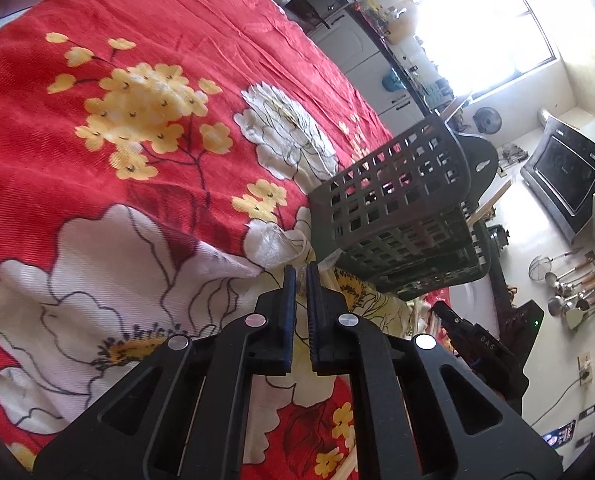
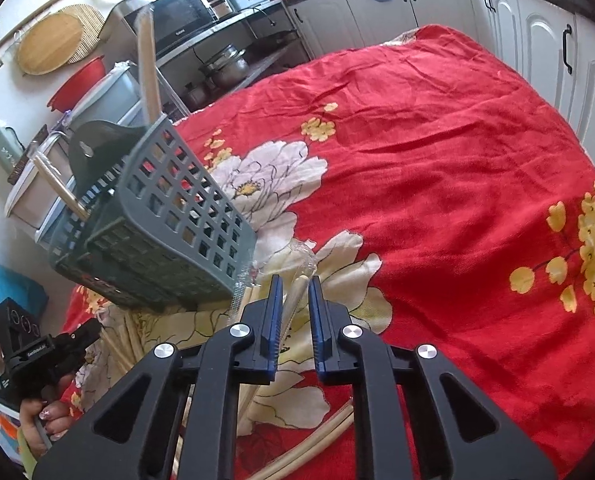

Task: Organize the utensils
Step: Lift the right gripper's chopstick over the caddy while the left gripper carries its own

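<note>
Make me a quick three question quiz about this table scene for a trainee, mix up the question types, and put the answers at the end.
1. True or false: the basket is empty.
2. What lies between the fingers of the right gripper? A) a spoon B) wrapped chopsticks C) a fork
3. Fill in: the jaws of the left gripper are ___ (open or shut).

Key: 1 false; 2 B; 3 shut.

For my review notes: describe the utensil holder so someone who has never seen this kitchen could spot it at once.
Find the table under the red floral cloth. At its near edge, in front of the right gripper, stands the utensil basket: a grey plastic caddy with square-holed lattice walls. Wooden sticks poke out of its top; loose ones lie flat on the cloth.
</note>
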Demonstrator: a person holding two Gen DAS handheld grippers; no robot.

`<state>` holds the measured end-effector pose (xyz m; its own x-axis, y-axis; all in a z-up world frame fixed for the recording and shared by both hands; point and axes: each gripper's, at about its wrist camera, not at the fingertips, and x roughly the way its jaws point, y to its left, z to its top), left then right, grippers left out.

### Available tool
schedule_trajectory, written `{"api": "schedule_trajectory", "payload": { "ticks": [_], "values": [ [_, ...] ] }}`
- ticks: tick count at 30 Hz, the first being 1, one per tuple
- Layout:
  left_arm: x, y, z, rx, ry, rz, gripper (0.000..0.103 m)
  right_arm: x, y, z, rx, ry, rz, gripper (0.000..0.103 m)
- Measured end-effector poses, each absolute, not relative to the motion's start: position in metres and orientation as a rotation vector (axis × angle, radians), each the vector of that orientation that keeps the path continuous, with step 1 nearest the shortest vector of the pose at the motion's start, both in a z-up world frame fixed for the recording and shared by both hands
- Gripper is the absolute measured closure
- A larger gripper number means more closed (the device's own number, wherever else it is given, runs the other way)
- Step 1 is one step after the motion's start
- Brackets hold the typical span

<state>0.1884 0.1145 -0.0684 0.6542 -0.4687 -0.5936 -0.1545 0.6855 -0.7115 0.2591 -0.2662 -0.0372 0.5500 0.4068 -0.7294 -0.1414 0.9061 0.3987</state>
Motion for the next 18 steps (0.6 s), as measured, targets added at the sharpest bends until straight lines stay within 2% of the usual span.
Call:
{"api": "schedule_trajectory", "payload": {
  "ticks": [18],
  "values": [
    [0.152,0.141,-0.022,-0.783,0.705,-0.172,0.101,0.223,-0.261,0.017,0.262,0.789,0.398,0.095]
  ]
}}
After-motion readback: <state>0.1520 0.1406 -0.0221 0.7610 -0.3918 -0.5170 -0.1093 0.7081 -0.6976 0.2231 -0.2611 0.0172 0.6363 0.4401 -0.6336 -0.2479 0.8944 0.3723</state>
